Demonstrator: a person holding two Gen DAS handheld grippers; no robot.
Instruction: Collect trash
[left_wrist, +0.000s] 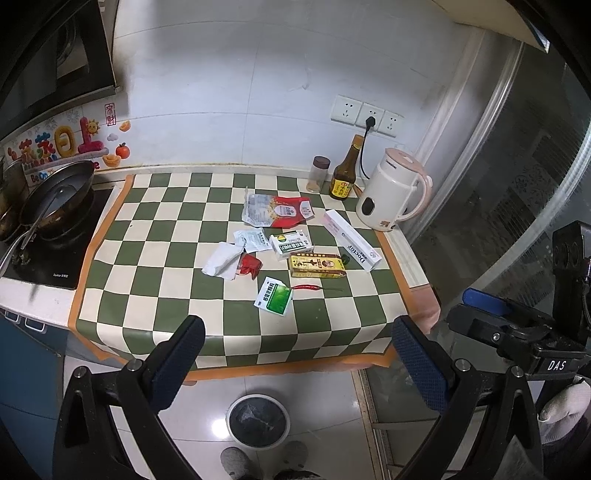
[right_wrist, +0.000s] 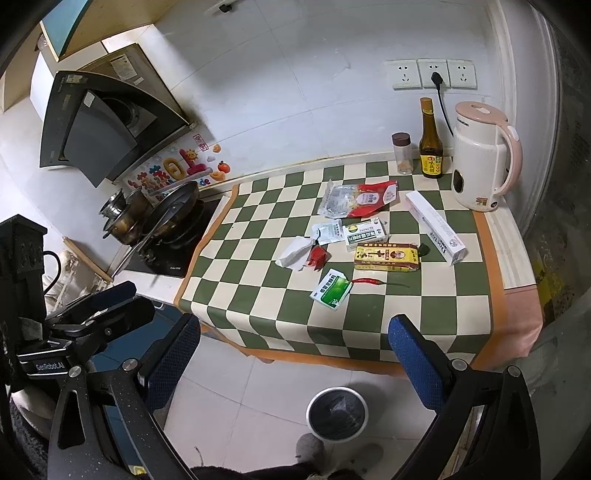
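Trash lies on the green-checked counter mat (left_wrist: 155, 280): a red and clear bag (left_wrist: 277, 212), a white toothpaste box (left_wrist: 351, 240), a yellow box (left_wrist: 317, 266), a green-white box (left_wrist: 291, 245), a crumpled tissue (left_wrist: 221, 262), a red wrapper (left_wrist: 251, 266), a green sachet (left_wrist: 274, 295) and a red chili (left_wrist: 306, 287). A round bin (left_wrist: 258, 420) with a black liner stands on the floor below. My left gripper (left_wrist: 295, 362) is open and empty, in front of the counter edge. My right gripper (right_wrist: 291, 358) is open and empty too. The bin also shows in the right wrist view (right_wrist: 337, 412).
A kettle (left_wrist: 393, 194), a sauce bottle (left_wrist: 345, 173) and a spice jar (left_wrist: 319, 173) stand at the back right. A stove with a pan (left_wrist: 55, 195) is left of the mat. The right gripper's body (left_wrist: 517, 332) is at my right.
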